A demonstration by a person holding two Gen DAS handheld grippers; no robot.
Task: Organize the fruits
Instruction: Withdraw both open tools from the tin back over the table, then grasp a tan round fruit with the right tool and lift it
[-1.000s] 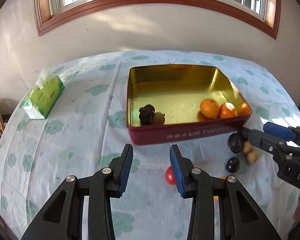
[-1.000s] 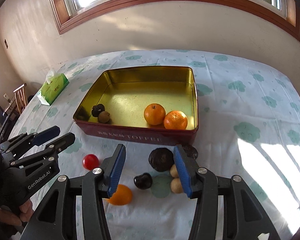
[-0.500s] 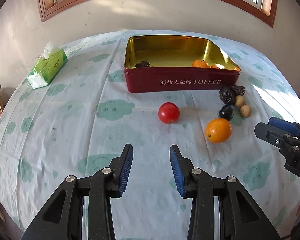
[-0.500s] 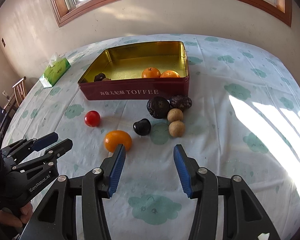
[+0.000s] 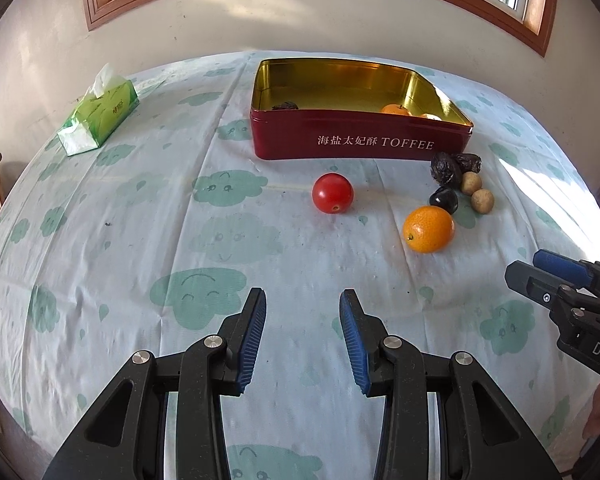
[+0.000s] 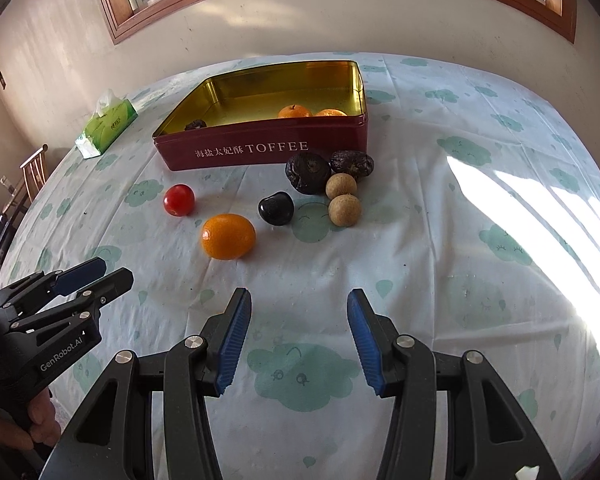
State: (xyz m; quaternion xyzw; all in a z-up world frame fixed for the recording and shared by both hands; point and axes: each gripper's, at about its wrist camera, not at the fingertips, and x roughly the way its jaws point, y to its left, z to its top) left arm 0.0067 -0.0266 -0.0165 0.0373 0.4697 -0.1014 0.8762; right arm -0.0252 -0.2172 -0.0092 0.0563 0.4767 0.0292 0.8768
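A red toffee tin (image 5: 360,142) (image 6: 260,148) with a gold inside stands at the back of the table; two oranges (image 6: 294,111) and a dark fruit (image 6: 195,124) lie in it. In front of it lie a red tomato (image 5: 332,198) (image 6: 179,199), an orange (image 5: 428,229) (image 6: 228,236), a black fruit (image 6: 276,208), two dark wrinkled fruits (image 6: 308,172) and two tan round fruits (image 6: 344,208). My left gripper (image 5: 302,336) is open and empty, short of the tomato. My right gripper (image 6: 298,340) is open and empty, short of the orange.
A green tissue box (image 5: 98,114) (image 6: 106,124) stands at the far left on the cloud-patterned tablecloth (image 5: 140,240). A wooden chair (image 6: 32,168) stands beyond the left table edge. A wall with a window lies behind the table.
Both grippers have pulled back from the tin and dropped lower. The loose fruits now lie ahead of the fingers. Both stay open and empty.
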